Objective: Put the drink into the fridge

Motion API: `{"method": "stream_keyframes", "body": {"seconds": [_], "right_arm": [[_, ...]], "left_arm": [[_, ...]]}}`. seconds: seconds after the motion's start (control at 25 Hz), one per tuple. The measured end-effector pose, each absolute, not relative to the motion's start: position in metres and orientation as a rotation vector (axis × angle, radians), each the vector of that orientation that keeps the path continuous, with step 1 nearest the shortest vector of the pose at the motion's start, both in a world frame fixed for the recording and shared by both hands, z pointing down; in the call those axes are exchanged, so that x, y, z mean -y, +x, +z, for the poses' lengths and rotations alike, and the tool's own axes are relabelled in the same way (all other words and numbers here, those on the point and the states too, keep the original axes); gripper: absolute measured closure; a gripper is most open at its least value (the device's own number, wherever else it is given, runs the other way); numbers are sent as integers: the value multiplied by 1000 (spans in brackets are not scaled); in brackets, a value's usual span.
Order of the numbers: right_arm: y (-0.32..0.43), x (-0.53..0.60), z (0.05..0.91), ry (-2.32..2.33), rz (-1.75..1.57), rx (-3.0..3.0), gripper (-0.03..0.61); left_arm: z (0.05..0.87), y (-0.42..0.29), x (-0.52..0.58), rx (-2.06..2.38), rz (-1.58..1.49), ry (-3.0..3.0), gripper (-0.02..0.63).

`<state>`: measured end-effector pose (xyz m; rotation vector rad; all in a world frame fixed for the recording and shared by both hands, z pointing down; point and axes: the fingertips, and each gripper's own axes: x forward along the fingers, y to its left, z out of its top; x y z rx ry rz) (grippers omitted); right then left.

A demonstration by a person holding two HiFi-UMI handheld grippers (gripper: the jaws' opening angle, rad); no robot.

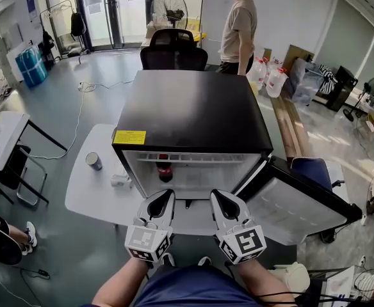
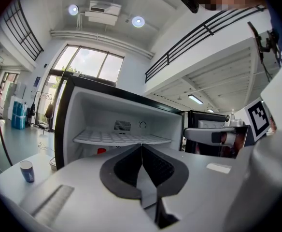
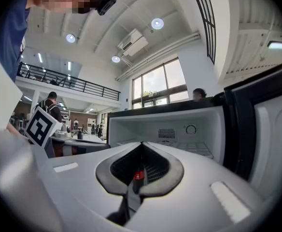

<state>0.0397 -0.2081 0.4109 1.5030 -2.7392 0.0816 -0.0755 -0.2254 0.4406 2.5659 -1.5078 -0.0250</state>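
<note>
— Drink point(image 1: 164, 169) is standing upright inside the fridge point(image 1: 193, 117), under the white shelf and toward the left side. It's a dark bottle with its red cap showing.

— Yep, and nothing's gripping it. The left gripper point(image 1: 163, 196) is hovering just outside the opening with its jaws pressed together, nothing in them. The right gripper point(image 1: 220, 196) is hanging right beside it, also closed and empty.

— The door point(image 1: 302, 200) is hanging wide open off to the right. The fridge itself is sitting on a white table point(image 1: 84, 197), and a small cup point(image 1: 93, 161) is standing on that table near the fridge's left side.

— The room's looking like a big open office. There's grey floor point(image 1: 65, 62) all round, a black chair point(image 1: 173, 50) sitting behind the fridge, a person point(image 1: 239, 27) standing next to it, and a fan point(image 1: 169, 6) standing further back.
</note>
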Motion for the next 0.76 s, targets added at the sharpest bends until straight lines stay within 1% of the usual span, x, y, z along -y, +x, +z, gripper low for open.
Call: {"method": "stream_keyframes", "body": {"seconds": [0.76], "right_arm": [[37, 220, 415, 1501, 95, 2701, 572]], "left_arm": [[459, -87, 247, 1546, -19, 2485, 607]]}}
